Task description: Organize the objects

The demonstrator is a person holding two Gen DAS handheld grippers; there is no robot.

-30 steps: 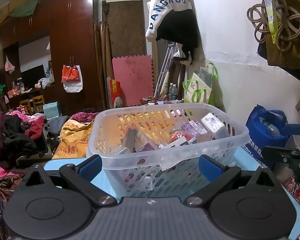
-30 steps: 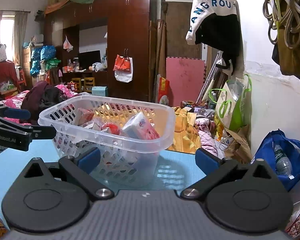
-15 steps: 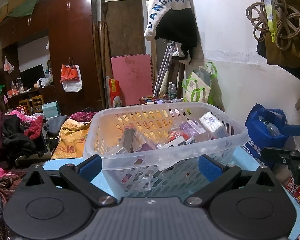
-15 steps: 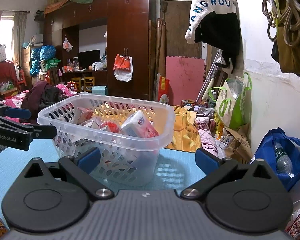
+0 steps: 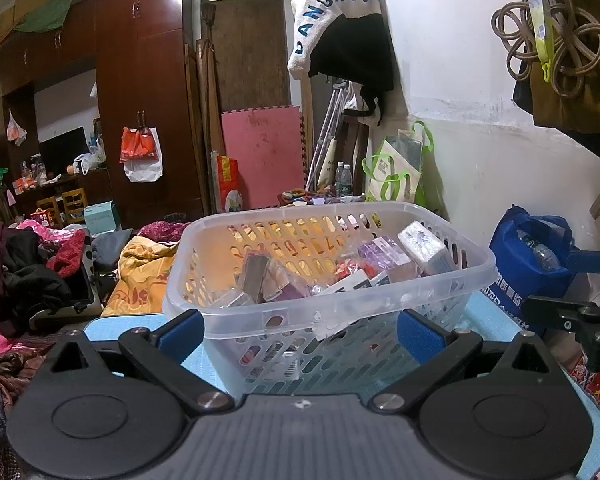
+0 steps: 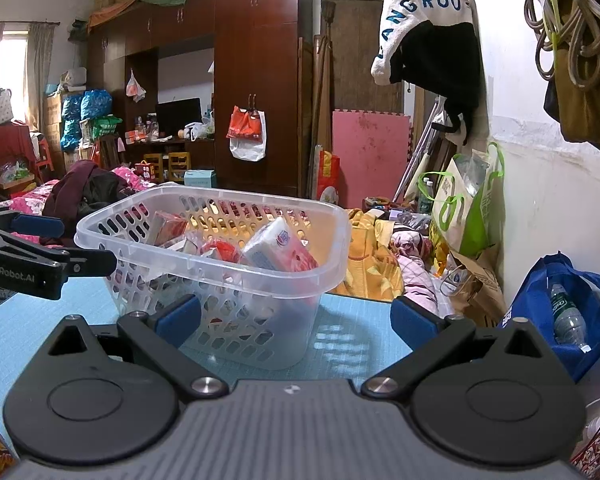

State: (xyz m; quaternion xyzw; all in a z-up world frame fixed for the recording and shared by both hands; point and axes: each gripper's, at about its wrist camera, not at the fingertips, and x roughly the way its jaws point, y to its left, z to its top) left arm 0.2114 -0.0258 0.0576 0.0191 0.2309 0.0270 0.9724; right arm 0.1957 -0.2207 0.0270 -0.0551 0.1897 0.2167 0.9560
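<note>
Together we hold both grippers spread wide and empty: our left gripper [image 5: 300, 330] faces the clear slotted basket [image 5: 380, 294] of small packets on the blue table [image 6: 340, 340], our right gripper [image 6: 296, 320] just beside it.

We're looking at a light blue table top [image 5: 112, 326], gridded like a cutting mat. Standing directly on it is a clear slotted plastic basket [image 5: 328, 276], upright, its base flat on the blue. From the right wrist view, light through the slots dapples the surface beside it.
</note>
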